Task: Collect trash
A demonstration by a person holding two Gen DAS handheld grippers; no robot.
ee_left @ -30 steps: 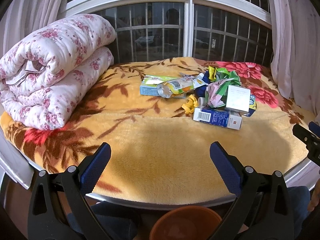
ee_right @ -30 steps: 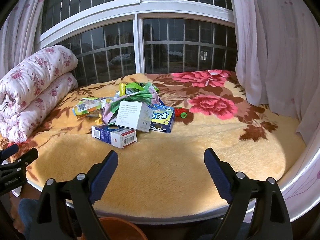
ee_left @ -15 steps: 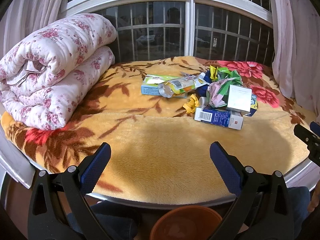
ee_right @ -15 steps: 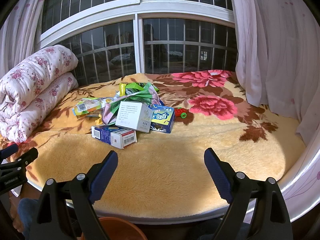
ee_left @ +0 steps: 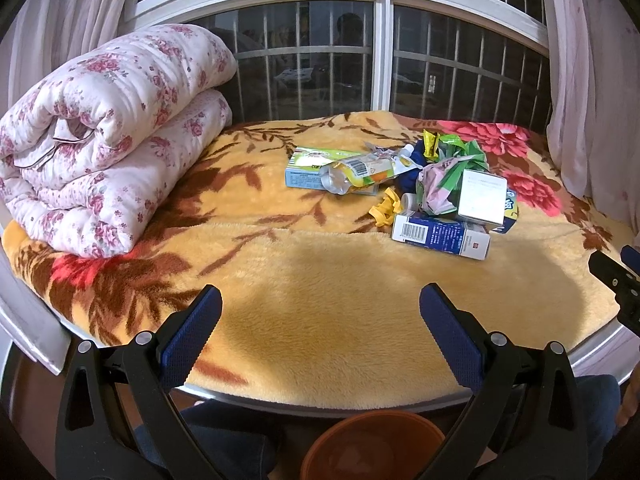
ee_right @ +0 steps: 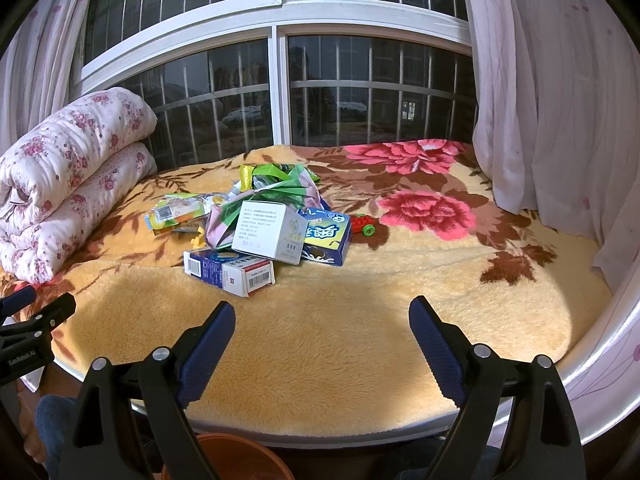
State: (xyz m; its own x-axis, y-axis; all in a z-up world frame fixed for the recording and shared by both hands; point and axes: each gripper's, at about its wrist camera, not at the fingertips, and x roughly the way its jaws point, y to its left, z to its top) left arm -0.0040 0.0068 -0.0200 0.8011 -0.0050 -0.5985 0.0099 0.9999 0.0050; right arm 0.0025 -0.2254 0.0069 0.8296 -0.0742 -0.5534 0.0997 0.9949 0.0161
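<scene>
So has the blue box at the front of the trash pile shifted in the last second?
No. The blue box lies in the same spot on the blanket, its corner still against the white box.

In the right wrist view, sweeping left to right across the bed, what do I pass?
Folded floral quilt → squashed plastic bottle → white carton → small red and green toy → pink curtain. The wrappers and the blue boxes overlap around the white carton, so they are left out.
</scene>
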